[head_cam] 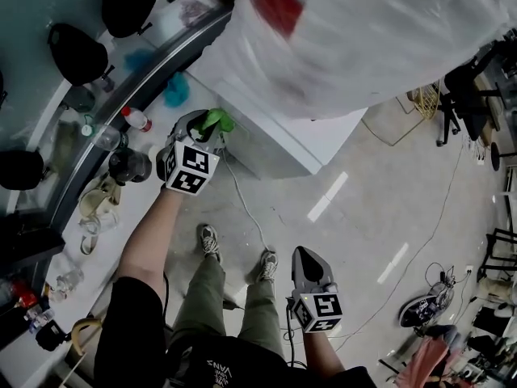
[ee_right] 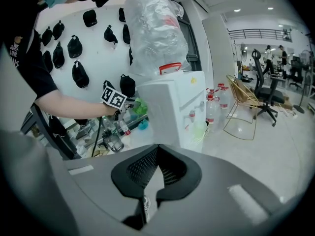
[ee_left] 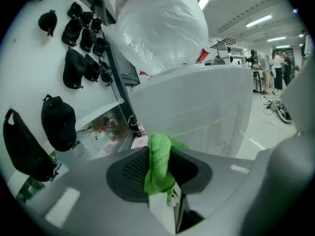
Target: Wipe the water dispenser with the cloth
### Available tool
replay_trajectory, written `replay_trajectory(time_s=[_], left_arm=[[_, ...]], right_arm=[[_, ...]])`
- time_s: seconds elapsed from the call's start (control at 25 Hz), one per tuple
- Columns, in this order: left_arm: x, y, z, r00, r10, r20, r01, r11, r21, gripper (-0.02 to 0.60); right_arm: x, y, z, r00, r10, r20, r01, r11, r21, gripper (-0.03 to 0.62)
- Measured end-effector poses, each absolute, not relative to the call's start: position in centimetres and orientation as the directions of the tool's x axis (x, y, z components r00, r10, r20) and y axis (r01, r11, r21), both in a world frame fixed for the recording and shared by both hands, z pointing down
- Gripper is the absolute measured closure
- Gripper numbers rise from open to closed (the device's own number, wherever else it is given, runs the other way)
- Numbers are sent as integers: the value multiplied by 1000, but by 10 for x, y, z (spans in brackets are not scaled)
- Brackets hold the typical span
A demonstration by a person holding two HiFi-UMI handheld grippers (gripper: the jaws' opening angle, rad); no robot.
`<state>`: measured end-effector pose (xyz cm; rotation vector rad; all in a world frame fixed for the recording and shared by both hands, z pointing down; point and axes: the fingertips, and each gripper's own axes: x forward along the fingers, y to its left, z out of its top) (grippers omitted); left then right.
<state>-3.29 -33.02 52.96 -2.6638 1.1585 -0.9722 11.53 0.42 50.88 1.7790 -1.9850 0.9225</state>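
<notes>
Hanging low beside the person's legs, the right gripper point(head_cam: 302, 257) has its jaws pressed together on nothing, so I expect no trouble from it. A white cable point(head_cam: 242, 204) runs over the floor close to the shoes point(head_cam: 210, 241); a step forward could catch it.

Higher up, the left gripper point(head_cam: 208, 132) pinches the green cloth point(ee_left: 159, 163) by one narrow fold, and the rest sticks out past the jaws. The cloth is at the side of the water dispenser point(head_cam: 275, 140), near its upper edge; I cannot tell if it already touches. If it is dragged hard over the white wall, the fold may slip out.

Just beside the left arm, the bottles point(head_cam: 136, 118) on the shelf could be knocked by a wide stroke. Above, the big wrapped water bottle point(head_cam: 363, 31) could be bumped if the wiping goes too high.
</notes>
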Motion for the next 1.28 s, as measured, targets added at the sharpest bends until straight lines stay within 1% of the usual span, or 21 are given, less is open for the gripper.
replay_trajectory(time_s=[0.08, 0.28, 0.6, 0.76, 0.88, 1.04, 1.2, 1.28], left_arm=[[-31, -318, 530, 513, -689, 513, -649, -702, -294, 466], [-10, -264, 543, 547, -663, 512, -625, -730, -276, 466], [60, -170, 581, 639, -561, 527, -588, -797, -135, 466], [98, -155, 579, 678, -534, 505, -550, -825, -134, 466], [113, -162, 577, 684, -531, 500, -541, -829, -140, 466], [109, -177, 580, 670, -530, 519, -533, -831, -160, 466], [76, -214, 582, 619, -588, 521, -610, -777, -152, 466], [55, -239, 582, 586, -616, 526, -636, -752, -173, 466]], right_arm=[[118, 7, 507, -178, -763, 621, -968, 22, -250, 589], [127, 18, 502, -193, -754, 628, -969, 44, -245, 589], [138, 44, 516, -246, -702, 668, -965, 110, -240, 589], [145, 54, 519, -255, -688, 680, -965, 133, -227, 588], [152, 57, 520, -240, -688, 684, -968, 116, -223, 589], [154, 57, 521, -234, -687, 688, -967, 92, -237, 589], [144, 49, 527, -244, -677, 695, -963, 86, -254, 589], [137, 43, 529, -248, -677, 693, -961, 80, -265, 589]])
